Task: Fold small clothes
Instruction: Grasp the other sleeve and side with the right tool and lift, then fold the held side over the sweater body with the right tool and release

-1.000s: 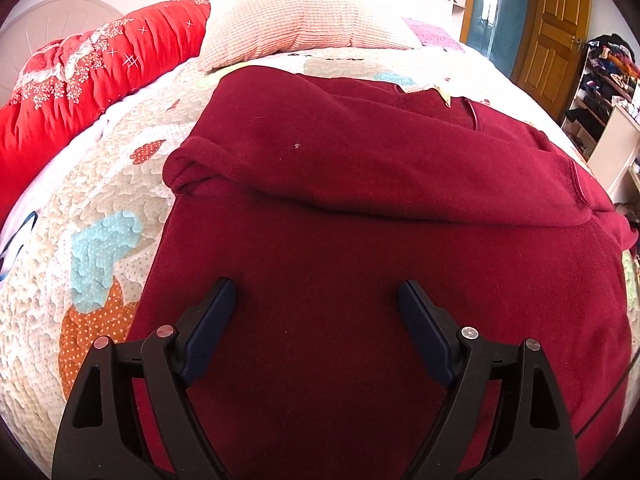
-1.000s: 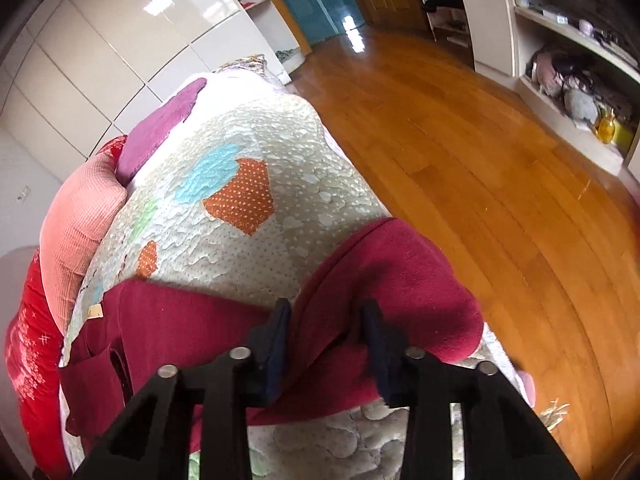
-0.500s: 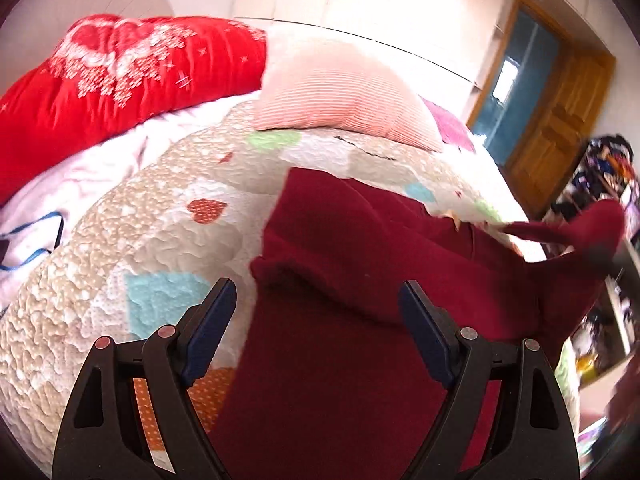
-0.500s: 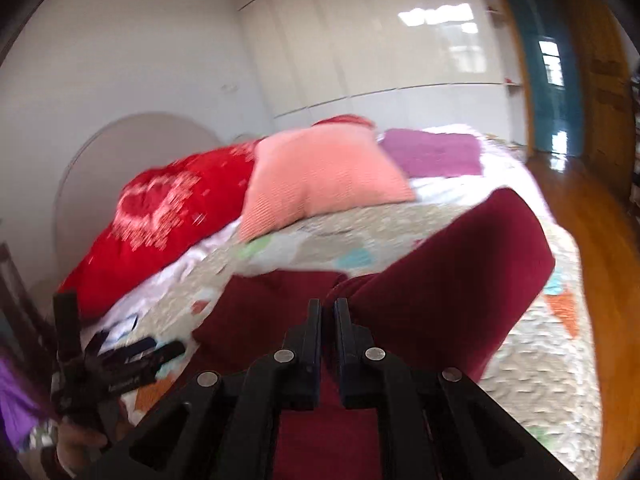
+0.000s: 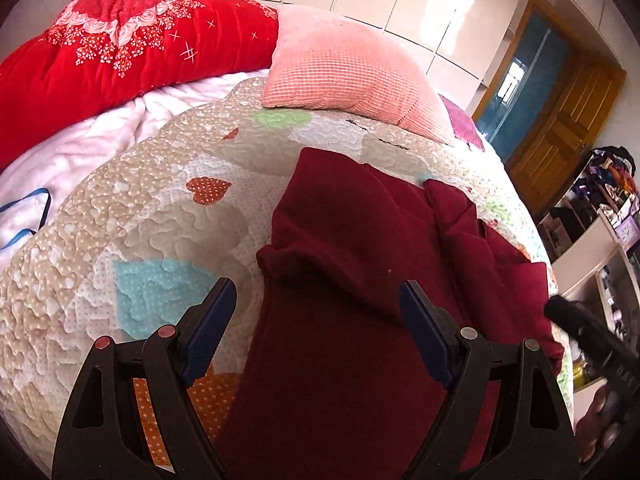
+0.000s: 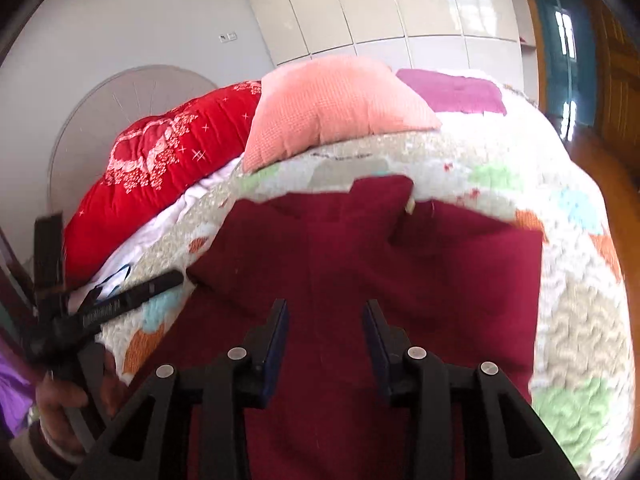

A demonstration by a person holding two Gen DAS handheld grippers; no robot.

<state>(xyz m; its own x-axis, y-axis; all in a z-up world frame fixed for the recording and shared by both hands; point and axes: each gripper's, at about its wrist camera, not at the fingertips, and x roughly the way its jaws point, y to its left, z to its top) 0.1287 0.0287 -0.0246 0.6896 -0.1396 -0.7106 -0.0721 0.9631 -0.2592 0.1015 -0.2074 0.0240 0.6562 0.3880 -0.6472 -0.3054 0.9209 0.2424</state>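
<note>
a: what's different about the right hand-held gripper [image 6: 324, 340] now?

b: a moment ago its jaws were pinched tight on the sleeve of the maroon sweater [image 6: 360, 264] and carrying it across. now the jaws are opening, with a narrow gap between them and nothing in it. the cloth lies flat beneath and ahead of the fingertips, not between the pads.

a: so the sleeve is down?

b: it looks that way. a second ago that sleeve hung off the bed's edge toward the floor; now it lies folded in over the body, just ahead of the right hand-held gripper. both sleeves seem to be crossed on top of the sweater.

a: and the left hand-held gripper [image 5: 316, 332]?

b: wide apart and holding nothing. it has pulled back toward the sweater's left edge, so the left finger sits over the quilt [image 5: 132, 216] and the right one over the maroon cloth.

a: where is the sweater overall?

b: spread on the bed, directly in front of both hand-held grippers, with the pink pillow [image 5: 348, 76] and red blanket [image 5: 120, 48] well beyond it.

a: what does this mean for the fold?

b: i'd judge the sleeve step is done. the body likely still needs folding over, so both tools are free to take the hem.
</note>
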